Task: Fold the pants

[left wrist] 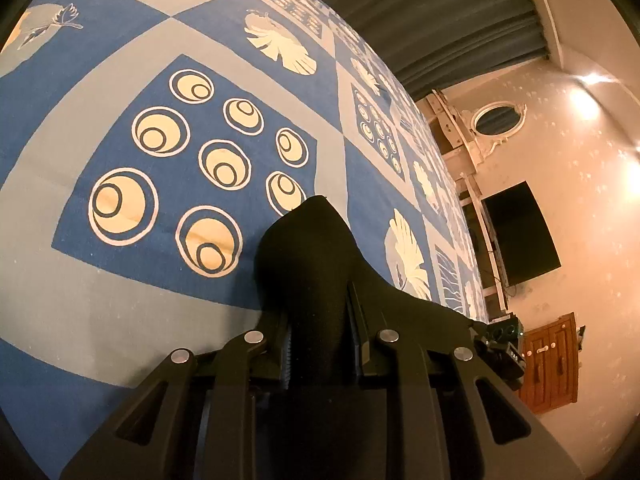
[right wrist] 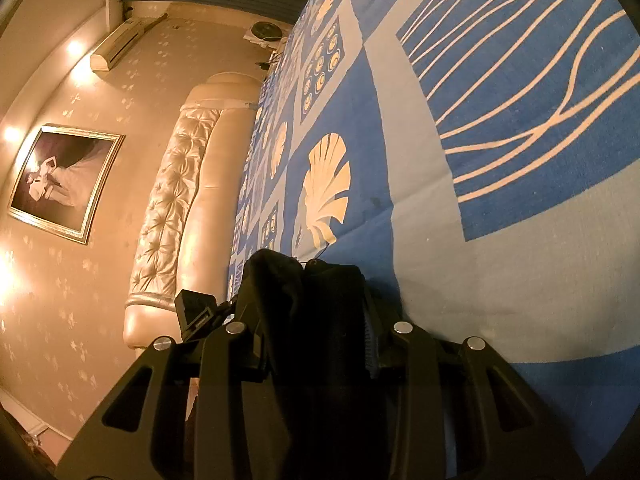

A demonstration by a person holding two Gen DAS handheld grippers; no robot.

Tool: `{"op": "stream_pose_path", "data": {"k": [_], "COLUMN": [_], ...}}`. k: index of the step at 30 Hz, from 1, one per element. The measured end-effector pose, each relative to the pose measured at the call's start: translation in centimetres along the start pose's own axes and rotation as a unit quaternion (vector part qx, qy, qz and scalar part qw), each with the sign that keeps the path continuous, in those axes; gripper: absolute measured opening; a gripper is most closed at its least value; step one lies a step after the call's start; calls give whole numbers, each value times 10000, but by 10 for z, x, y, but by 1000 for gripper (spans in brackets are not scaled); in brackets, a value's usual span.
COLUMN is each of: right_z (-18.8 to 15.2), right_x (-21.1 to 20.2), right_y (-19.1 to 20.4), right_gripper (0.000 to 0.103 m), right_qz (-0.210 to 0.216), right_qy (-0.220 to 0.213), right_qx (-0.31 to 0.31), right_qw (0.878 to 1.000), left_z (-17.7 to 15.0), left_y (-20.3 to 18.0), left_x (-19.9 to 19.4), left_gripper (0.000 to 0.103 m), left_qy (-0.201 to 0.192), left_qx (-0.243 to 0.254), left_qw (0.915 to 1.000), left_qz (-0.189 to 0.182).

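The pants are black cloth. In the left wrist view my left gripper [left wrist: 320, 304] is shut on a bunch of the black pants [left wrist: 308, 240], which covers the fingers and rises above them. In the right wrist view my right gripper [right wrist: 320, 320] is shut on another bunch of the black pants [right wrist: 304, 292], which hides the fingertips. Both grippers hold the cloth above the blue patterned bedsheet [left wrist: 160, 264], which also shows in the right wrist view [right wrist: 460, 280]. The rest of the pants is out of view.
The bed has a cream padded headboard [right wrist: 188, 208]. A framed picture [right wrist: 64, 184] and an air conditioner [right wrist: 116, 48] hang on the wall. A dark TV screen [left wrist: 520, 232], a wooden cabinet [left wrist: 552, 364] and grey curtains [left wrist: 440, 20] stand beyond the bed.
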State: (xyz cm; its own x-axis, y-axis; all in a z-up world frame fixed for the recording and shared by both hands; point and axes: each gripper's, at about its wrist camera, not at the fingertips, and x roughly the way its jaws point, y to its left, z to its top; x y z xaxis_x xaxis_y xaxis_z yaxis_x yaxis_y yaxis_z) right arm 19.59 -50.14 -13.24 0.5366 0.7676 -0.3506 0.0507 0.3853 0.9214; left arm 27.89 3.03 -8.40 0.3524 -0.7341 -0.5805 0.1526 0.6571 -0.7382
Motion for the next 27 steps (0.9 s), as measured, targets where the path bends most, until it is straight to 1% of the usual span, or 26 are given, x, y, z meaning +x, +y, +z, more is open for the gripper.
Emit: {"op": "stream_pose_path", "data": {"k": [14, 20, 27], "right_z": [-1, 1, 1], "right_x": [-2, -1, 1], "right_y": [-1, -2, -4], "right_gripper": [32, 32, 32], "right_qz": [8, 34, 42], "right_qy": [11, -8, -21], "right_qx": [-6, 2, 3], "right_qw": [10000, 10000, 10000], "left_z": [0, 0, 0], "left_y": [1, -2, 0], "left_x": [0, 0, 2], "left_gripper": [22, 22, 22], "left_qy": [-5, -39, -59], "left_qx": [-1, 128, 140], "left_qw": [10000, 9999, 9999], "left_qz": [-17, 28, -26]}}
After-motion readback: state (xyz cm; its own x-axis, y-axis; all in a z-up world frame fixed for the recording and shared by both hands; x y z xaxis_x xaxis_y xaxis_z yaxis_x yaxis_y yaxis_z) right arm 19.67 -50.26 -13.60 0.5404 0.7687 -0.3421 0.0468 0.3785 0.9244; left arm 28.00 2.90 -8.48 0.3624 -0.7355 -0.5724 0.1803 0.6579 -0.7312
